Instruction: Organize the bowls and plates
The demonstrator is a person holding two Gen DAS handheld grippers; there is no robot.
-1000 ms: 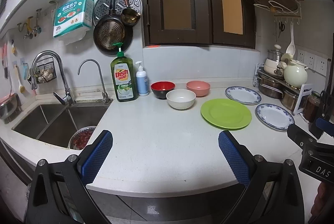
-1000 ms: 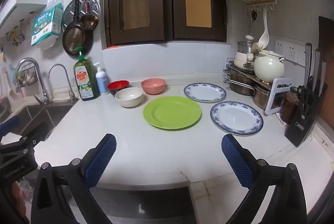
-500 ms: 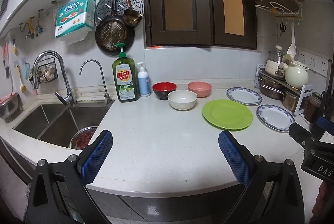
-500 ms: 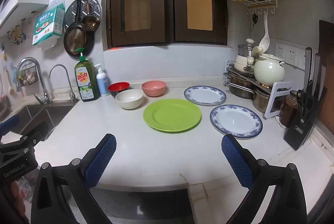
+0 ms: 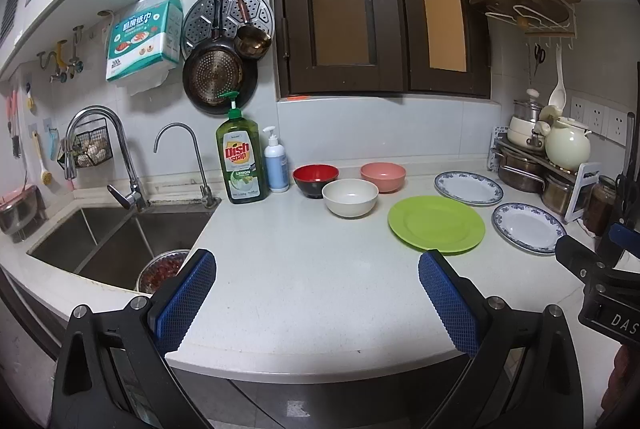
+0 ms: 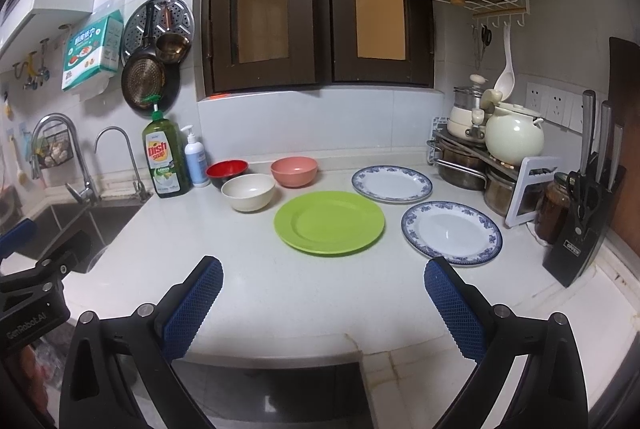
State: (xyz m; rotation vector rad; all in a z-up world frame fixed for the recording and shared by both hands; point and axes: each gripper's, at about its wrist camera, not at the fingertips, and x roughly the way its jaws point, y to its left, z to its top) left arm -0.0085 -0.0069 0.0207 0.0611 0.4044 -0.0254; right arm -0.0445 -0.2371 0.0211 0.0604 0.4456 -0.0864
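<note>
— Progress so far?
— None is seen. Three bowls (image 6: pixel 248 192) are grouped behind the green plate (image 6: pixel 329 221), two blue-rimmed plates (image 6: pixel 451 232) lie beside it (nothing stacked).
— Grippers?
— Left gripper (image 5: pixel 316 295) and right gripper (image 6: pixel 324 299) are held wide apart, nothing grasped.

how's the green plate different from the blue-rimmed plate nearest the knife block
The green plate is plain lime all over; the blue-rimmed plate is white with a blue patterned border. The green plate sits mid-counter beside the white bowl; the blue-rimmed plate lies further right, toward the knife block. Both lie flat, face up, empty, and unstacked.
</note>
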